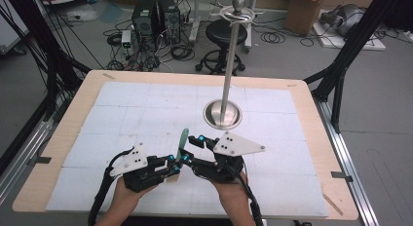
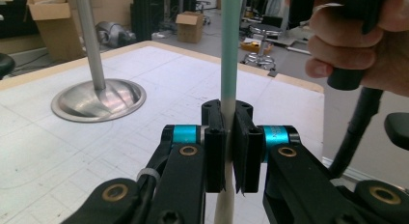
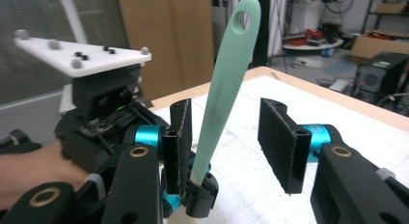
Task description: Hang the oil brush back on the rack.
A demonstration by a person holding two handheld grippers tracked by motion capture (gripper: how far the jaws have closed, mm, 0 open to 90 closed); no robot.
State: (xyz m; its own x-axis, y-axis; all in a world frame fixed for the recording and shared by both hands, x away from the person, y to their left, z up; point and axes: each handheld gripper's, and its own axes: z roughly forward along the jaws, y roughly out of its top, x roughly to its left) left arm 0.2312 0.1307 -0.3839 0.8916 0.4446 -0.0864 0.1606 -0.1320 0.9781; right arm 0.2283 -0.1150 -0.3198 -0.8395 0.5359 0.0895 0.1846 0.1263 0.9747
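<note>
Containers: cardboard boxes (image 1: 304, 9) stand on the floor beyond the table's far right corner; their contents cannot be made out.

Surface: a light wooden table (image 1: 311, 119) covered by a white gridded mat (image 1: 146, 109). A steel stand (image 1: 223, 114), with a round dished base and a tall upright pole ending in a ball, sits right of centre on the far half of the mat. Beyond the table: a black stool (image 1: 225, 33), computer towers (image 1: 156, 16) and loose cables on a grey floor.

Task thing: a mint-green utensil handle (image 1: 182, 144) near the table's near edge, about midway across, between the two grippers. Its long axis runs close to upright, tilted slightly; the end with the hanging hole points up, and a paler cream section continues below the grip.

Left gripper (image 2: 230, 147): jaws clamped fully onto the handle, pads pressing both sides low on the shaft.

Right gripper (image 3: 231, 147): jaws parted about halfway, bracketing the handle; the handle lies just beside one pad, the other pad stands clear of it. No firm grip seen.
</note>
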